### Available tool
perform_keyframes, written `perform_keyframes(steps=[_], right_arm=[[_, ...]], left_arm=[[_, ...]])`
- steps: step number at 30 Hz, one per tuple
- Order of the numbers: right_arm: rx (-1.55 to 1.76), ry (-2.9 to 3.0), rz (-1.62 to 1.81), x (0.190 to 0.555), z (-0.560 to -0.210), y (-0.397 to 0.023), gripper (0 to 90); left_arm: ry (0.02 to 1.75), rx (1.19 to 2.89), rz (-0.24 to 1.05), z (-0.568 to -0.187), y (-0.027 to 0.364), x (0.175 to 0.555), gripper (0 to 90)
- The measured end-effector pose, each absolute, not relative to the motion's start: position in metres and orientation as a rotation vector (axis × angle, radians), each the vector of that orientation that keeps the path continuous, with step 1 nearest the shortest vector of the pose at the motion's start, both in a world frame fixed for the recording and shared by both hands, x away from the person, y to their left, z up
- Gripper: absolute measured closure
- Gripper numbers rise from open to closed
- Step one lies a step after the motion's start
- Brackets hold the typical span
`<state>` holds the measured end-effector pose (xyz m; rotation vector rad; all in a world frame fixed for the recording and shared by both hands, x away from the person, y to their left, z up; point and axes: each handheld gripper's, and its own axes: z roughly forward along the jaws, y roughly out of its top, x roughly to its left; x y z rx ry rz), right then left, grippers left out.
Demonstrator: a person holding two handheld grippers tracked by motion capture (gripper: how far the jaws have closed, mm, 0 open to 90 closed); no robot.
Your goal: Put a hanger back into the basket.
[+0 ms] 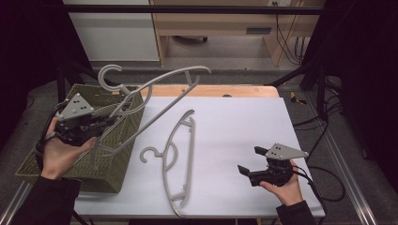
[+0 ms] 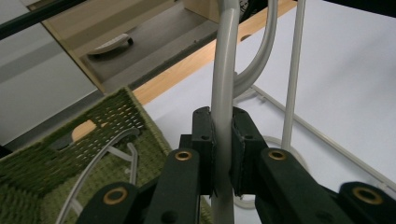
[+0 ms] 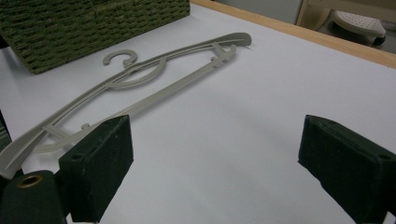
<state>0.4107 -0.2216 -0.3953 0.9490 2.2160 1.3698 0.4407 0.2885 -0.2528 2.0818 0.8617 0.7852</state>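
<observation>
My left gripper [image 1: 109,121] is shut on a grey plastic hanger [image 1: 155,96], holding it up in the air above the green woven basket [image 1: 119,164] at the table's left. In the left gripper view the pads [image 2: 205,149] clamp the raised hanger's bar [image 2: 223,93]. A second grey hanger [image 1: 180,159] lies flat on the white tabletop [image 1: 234,126], seen too in the right gripper view [image 3: 154,77]. My right gripper [image 1: 248,161] hovers low at the front right, open, with nothing between its jaws [image 3: 215,172].
Another grey hanger [image 2: 100,163] lies inside the basket. A wooden strip [image 1: 211,90] runs along the table's far edge. Beyond it stand a wooden desk and a white cabinet. Dark frame rails and cables flank both sides.
</observation>
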Motion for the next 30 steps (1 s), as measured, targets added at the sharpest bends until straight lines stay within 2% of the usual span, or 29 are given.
perform_keyframes(steps=[9, 30], right_arm=[[0.956, 2.217, 1.364, 0.411, -0.396, -0.223, 9.8], [0.963, 2.224, 1.354, 0.412, -0.397, -0.222, 9.1]], left_arm=[[0.968, 2.073, 0.856, -0.262, 0.333, 0.452, 82.0], [1.181, 2.122, 0.883, -0.299, 0.411, 0.473, 81.9]])
